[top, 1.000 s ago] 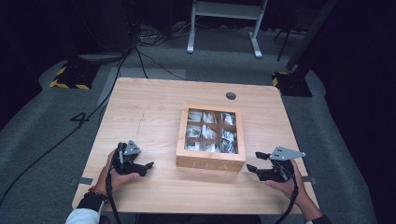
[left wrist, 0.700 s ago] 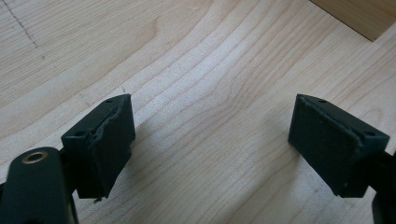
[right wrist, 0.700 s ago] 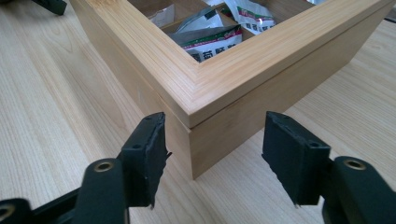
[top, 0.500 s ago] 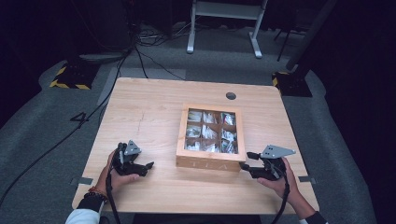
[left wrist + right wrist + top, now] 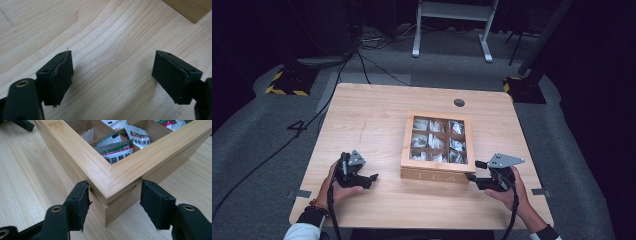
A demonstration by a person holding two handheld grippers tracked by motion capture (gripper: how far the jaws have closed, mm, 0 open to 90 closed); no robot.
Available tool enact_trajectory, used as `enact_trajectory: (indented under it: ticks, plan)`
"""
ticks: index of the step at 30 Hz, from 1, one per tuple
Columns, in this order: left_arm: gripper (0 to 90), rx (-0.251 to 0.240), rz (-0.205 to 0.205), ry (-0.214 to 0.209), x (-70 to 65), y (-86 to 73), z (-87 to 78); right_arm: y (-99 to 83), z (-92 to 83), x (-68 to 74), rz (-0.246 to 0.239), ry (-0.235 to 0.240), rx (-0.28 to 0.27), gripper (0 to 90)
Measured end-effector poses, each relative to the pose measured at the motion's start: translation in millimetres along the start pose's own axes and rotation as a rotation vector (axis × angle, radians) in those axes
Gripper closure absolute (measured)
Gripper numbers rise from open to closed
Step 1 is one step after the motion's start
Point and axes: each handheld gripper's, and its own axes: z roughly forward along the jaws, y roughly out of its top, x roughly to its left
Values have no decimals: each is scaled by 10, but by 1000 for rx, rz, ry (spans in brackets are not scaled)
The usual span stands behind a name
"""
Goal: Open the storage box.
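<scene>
Tea box: a square wooden tea box (image 5: pixel 436 146) sits flat on the worktop, right of centre and nearer the person's edge; its lid is down, a wide wooden frame round a clear pane.
Inside the box: wooden dividers make nine compartments, three by three, with tea packets (image 5: pixel 117 151) lying in them; the packets are pale with green and red bands and printed writing.
Near corner: in the right gripper view the corner of the box (image 5: pixel 110 187) nearest the right hand stands between the two jaws, the seam between lid and base running along both faces just below the frame.
Right tongs: the right tongs (image 5: pixel 473 170) lie low at the box's right front corner, held in the right hand (image 5: pixel 507 189); the jaws straddle that corner, the left pad (image 5: pixel 79 203) looks to sit against the wood while the other pad stands a little off it, so no grip shows; the jaws have just been opening slightly.
Left tongs: the left tongs (image 5: pixel 373 178) rest low over bare wood to the left of the box and apart from it, held in the left hand (image 5: pixel 341 184); the jaws are spread wide with nothing between them and have just been closing a little.
Worktop: a pale wooden worktop (image 5: pixel 372 125) with a small round hole (image 5: pixel 459 103) near its far edge.
</scene>
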Motion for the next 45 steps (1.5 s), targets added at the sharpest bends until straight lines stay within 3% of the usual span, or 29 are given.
enact_trajectory:
  ticks: [5, 6, 10, 16, 23, 28, 39, 45]
  plan:
    - [194, -63, 13, -13, -50, 121, -78, 21, -20, 6, 5, -5, -13, 403]
    - [194, -73, 37, 3, -70, 157, -100, 24, -20, 7, 6, -6, -13, 398]
    - [198, -119, 89, -6, -201, 309, -156, 36, -14, 16, 5, -13, -8, 388]
    - [206, -138, 187, 15, -438, 552, -151, 72, -48, 15, 16, -15, -26, 381]
    - [219, -195, 221, 3, -568, 755, -160, 134, -93, 15, 33, -22, -49, 370]
    - [223, -190, 250, -1, -621, 812, -124, 162, -110, 9, 38, -24, -58, 362]
    - [274, -249, 277, 62, -686, 937, -101, 202, -135, -2, 49, -23, -79, 354]
    - [282, -276, 301, 75, -709, 990, -99, 231, -162, -17, 54, -24, -98, 353]
